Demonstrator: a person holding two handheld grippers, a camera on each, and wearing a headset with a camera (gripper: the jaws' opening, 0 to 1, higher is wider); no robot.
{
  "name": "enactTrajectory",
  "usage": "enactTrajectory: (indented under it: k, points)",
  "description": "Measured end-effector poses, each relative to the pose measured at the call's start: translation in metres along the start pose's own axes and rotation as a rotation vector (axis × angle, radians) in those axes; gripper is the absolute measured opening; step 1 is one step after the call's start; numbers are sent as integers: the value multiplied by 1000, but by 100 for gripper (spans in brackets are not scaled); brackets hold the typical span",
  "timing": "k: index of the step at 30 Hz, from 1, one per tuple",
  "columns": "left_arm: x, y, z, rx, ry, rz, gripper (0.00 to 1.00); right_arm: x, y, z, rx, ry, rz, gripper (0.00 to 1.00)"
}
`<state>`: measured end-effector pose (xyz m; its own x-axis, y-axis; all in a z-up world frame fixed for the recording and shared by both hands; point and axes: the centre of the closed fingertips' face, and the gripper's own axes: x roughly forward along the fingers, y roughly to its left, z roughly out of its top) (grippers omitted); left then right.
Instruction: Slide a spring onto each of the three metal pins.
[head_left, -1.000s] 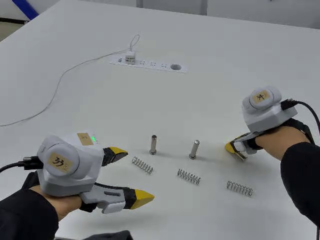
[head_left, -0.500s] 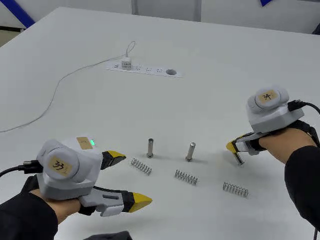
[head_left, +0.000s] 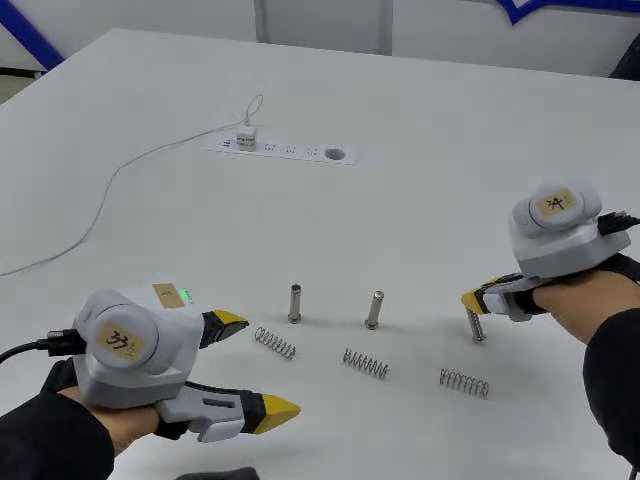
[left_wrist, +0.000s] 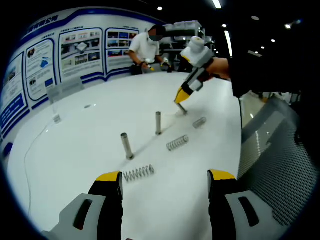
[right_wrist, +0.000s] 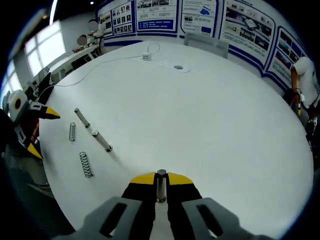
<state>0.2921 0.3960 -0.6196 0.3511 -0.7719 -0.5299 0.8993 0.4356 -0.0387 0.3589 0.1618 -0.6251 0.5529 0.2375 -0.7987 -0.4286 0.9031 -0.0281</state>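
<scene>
Two metal pins (head_left: 295, 303) (head_left: 374, 309) stand upright on the white table (head_left: 420, 200). A third pin (head_left: 476, 325) hangs tilted in my right gripper (head_left: 470, 300), its lower end at the tabletop; the jaws are shut on that pin (right_wrist: 161, 185). Three springs (head_left: 274, 342) (head_left: 365, 363) (head_left: 464, 382) lie flat in a row in front of the pins. My left gripper (head_left: 255, 365) is open at the near left, with the nearest spring (left_wrist: 138, 173) just beyond its tips and nothing between its jaws.
A white power strip (head_left: 280, 150) with a plug and a cable (head_left: 130, 165) trailing left lies at the back of the table. The table's near edge runs close behind the left gripper. A person (left_wrist: 145, 47) works at a far bench.
The pin in the right gripper has swung from nearly flat to more upright, and that gripper has drifted slightly right. The head camera has shifted. The left gripper stays open.
</scene>
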Motion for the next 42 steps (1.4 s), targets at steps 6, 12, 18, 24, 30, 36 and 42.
enactTrajectory:
  k: [6,12,18,24,30,36,42]
  points:
    - [1,-1,0,6,3,-3,71,-6,1,1,4,-22,1,8]
    - [1,-1,0,7,3,-3,71,-11,3,-1,17,-40,1,8]
    - [1,-1,-1,10,7,-6,71,-17,5,-5,39,-55,9,8]
    - [1,-2,-1,13,9,-7,71,-17,6,-6,31,-55,12,9]
    - [1,-1,0,12,5,-5,71,-17,8,-6,3,-44,12,9]
    - [0,0,0,8,-3,-3,71,-17,7,-6,0,-45,14,10]
    - [1,-1,1,9,-6,-6,71,-19,8,-2,-8,-54,12,11]
